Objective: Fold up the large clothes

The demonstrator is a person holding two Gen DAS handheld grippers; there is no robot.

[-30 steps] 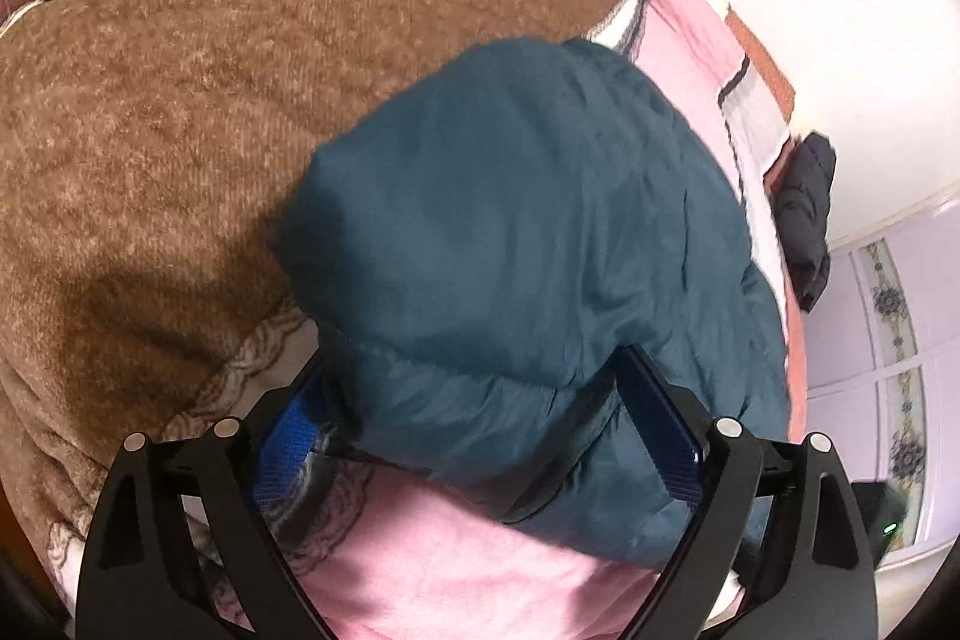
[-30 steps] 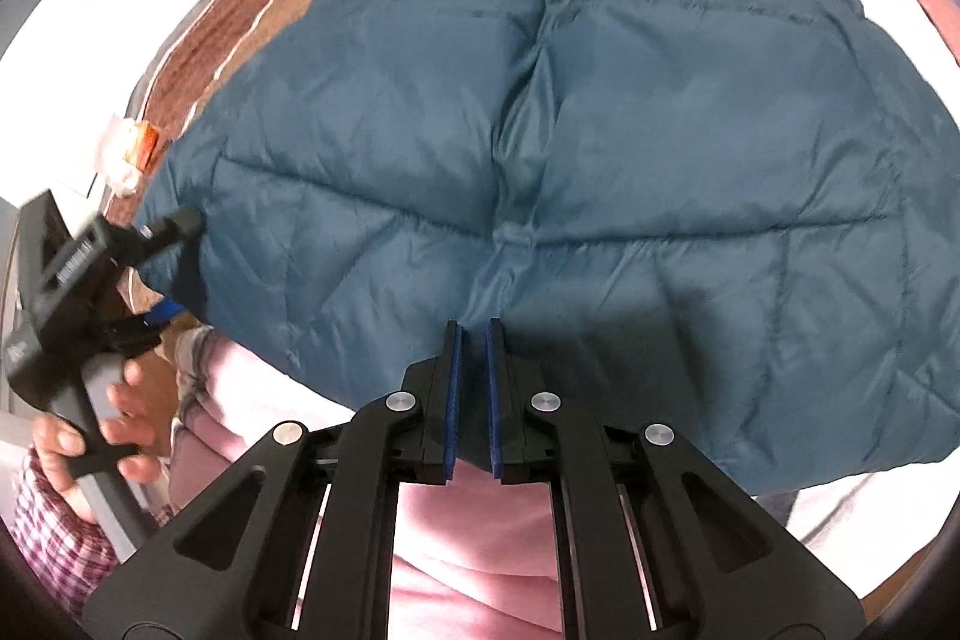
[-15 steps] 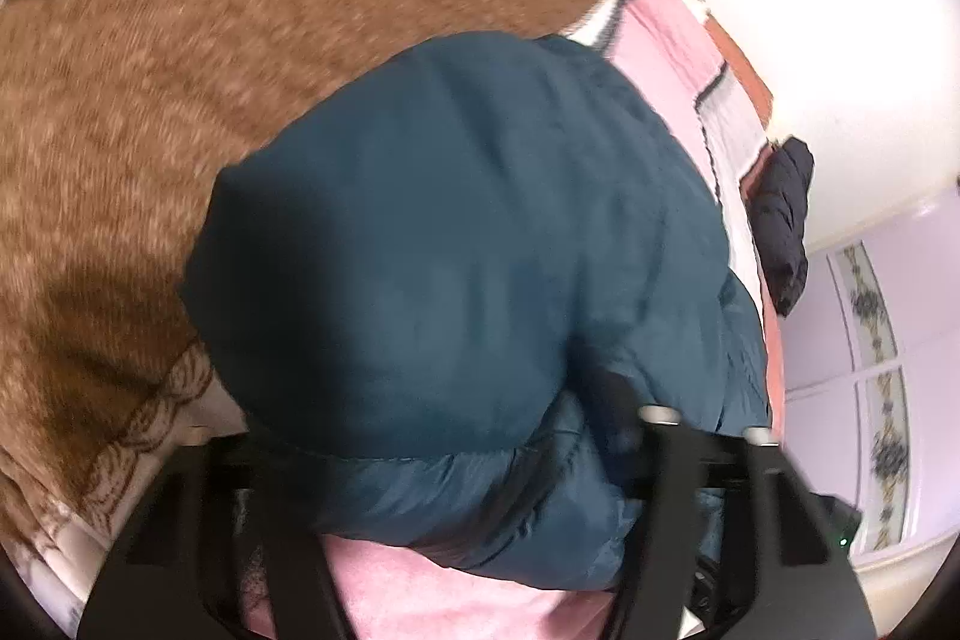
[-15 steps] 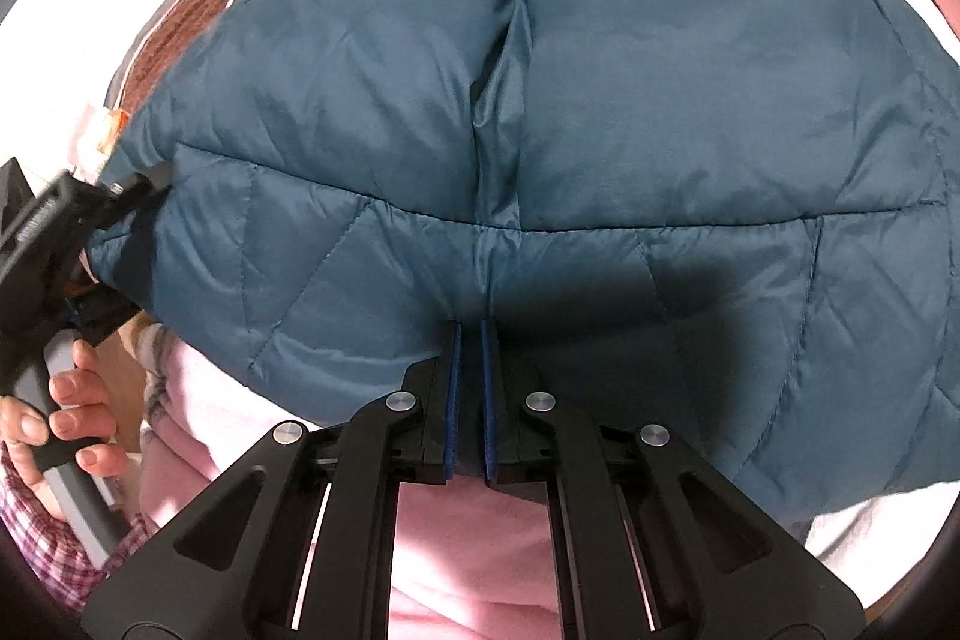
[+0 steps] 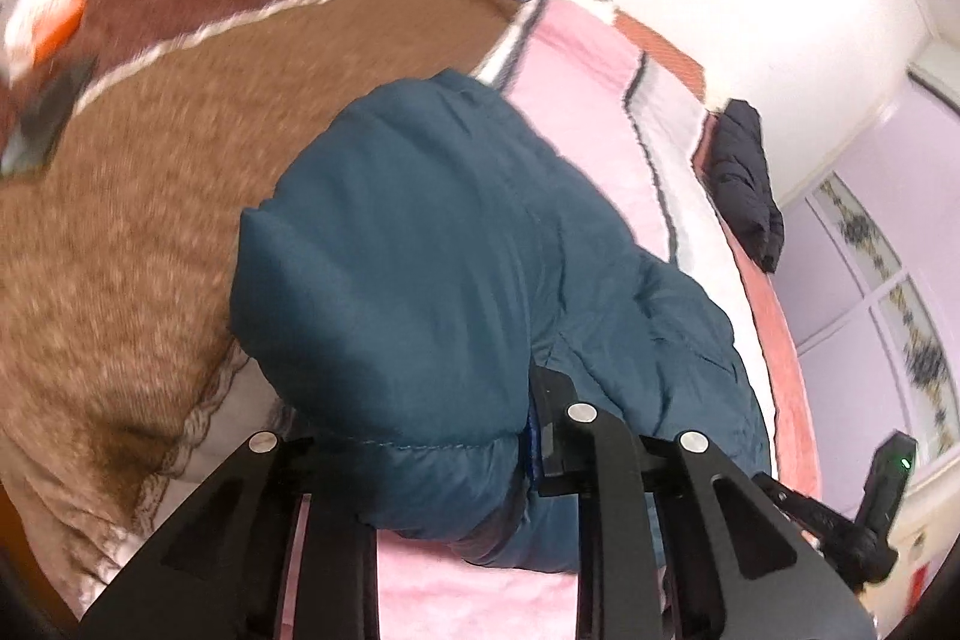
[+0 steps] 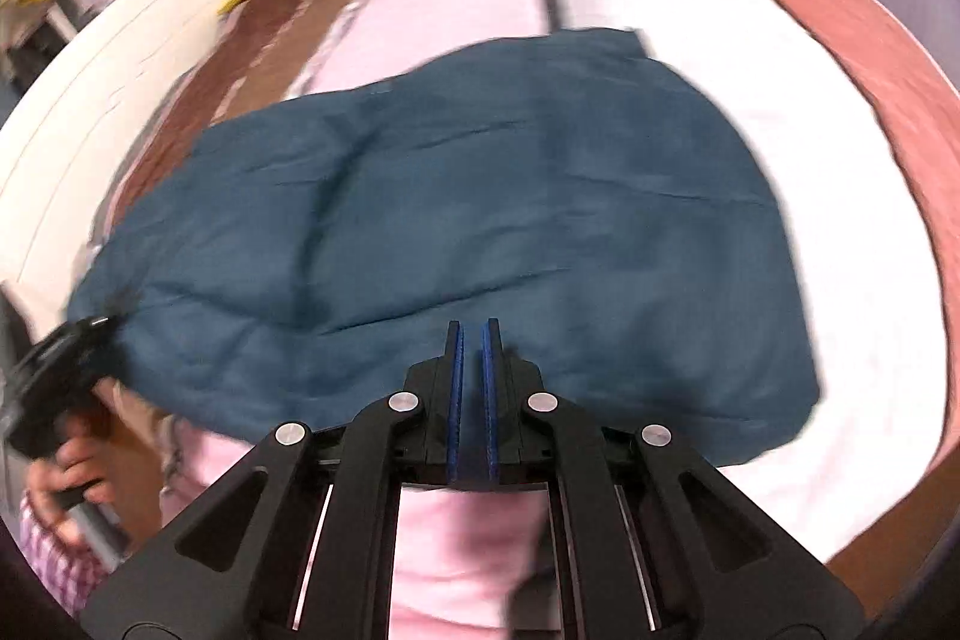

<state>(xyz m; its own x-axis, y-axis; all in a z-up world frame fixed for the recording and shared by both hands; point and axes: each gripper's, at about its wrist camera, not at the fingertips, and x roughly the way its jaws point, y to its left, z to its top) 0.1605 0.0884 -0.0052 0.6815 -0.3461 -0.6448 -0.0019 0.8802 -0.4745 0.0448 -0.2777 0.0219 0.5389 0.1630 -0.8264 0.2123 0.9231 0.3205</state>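
Left wrist view: a puffy quilted teal down jacket [image 5: 420,244] lies on a bed covered by a fuzzy brown blanket [image 5: 138,196] and a pink-and-white bedspread [image 5: 594,82]. The left gripper [image 5: 420,454] has the jacket's padded hem bulging between its jaws, which are closing on the fabric. A black garment [image 5: 744,172] lies well apart at the bed's far edge. In the blurred right wrist view, the right gripper [image 6: 471,334] has its jaws nearly together at the jacket's near edge, seemingly pinching a thin layer.
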